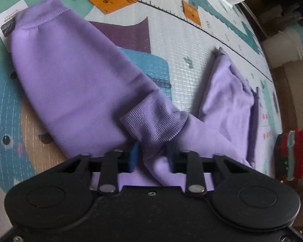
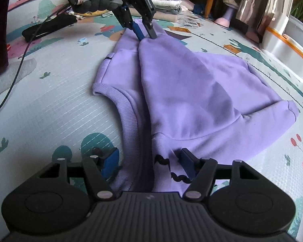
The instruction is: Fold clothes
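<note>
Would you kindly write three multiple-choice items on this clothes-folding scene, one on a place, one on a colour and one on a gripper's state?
1. Where does the purple sweatshirt lie?
A. on a patterned play mat
B. in a white bin
C. over a wooden chair

2. What colour are the square cards on the mat, seen from the left wrist?
A. green
B. orange
C. black

3. In what state is the left gripper?
A. open above the mat
B. shut on the sweatshirt
C. shut on a playing card

Answers:
1 A, the fabric spreads over the printed mat in both views.
2 B, both cards near the ruler line are orange.
3 B, the right wrist view shows its fingertips pinching a raised fold, while the right gripper stands open around the fabric.
</note>
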`<state>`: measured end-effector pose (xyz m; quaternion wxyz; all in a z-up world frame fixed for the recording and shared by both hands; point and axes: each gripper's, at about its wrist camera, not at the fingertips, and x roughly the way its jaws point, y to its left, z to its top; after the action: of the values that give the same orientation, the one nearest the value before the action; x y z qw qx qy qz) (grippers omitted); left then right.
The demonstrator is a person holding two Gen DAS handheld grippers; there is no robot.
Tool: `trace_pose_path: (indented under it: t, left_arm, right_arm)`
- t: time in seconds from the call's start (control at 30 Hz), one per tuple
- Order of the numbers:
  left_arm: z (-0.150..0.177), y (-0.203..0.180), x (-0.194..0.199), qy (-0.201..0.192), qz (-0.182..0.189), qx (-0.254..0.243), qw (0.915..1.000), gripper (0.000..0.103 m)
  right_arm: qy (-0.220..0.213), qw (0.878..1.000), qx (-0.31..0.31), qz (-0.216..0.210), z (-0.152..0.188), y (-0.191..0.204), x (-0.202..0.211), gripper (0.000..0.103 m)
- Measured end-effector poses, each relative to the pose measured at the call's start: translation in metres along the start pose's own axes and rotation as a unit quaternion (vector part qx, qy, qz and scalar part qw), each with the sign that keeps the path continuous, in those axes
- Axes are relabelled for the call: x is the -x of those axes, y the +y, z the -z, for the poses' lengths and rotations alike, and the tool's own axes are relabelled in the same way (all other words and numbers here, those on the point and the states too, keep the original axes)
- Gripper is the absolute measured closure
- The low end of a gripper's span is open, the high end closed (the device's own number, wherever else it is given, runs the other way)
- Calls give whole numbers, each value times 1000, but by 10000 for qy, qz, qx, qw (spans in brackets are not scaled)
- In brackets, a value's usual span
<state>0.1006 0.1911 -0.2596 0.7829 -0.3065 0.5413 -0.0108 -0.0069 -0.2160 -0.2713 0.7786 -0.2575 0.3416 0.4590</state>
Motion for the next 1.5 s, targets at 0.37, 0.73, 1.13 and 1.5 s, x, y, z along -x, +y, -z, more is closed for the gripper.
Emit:
trace_pose_path:
  t: [0.37, 0.73, 1.13, 1.5]
  left_arm:
    - [4, -5, 19, -149, 476, -80, 9987, 82]
    - [18, 16, 5, 8, 754, 841, 9936, 71]
    - [3, -43, 31, -237, 1005, -572, 9930, 100]
    - [-29, -157, 42, -473, 1720, -1569, 9714, 101]
  right_arm:
    - [8, 10000, -67, 18, 0, 1, 1, 35]
    - [-6, 10000, -79, -5, 1, -1, 0, 34]
    - [-124, 9996, -233, 84, 1, -3, 8, 39]
    - [-160, 9976, -591, 321, 0, -8, 22, 71]
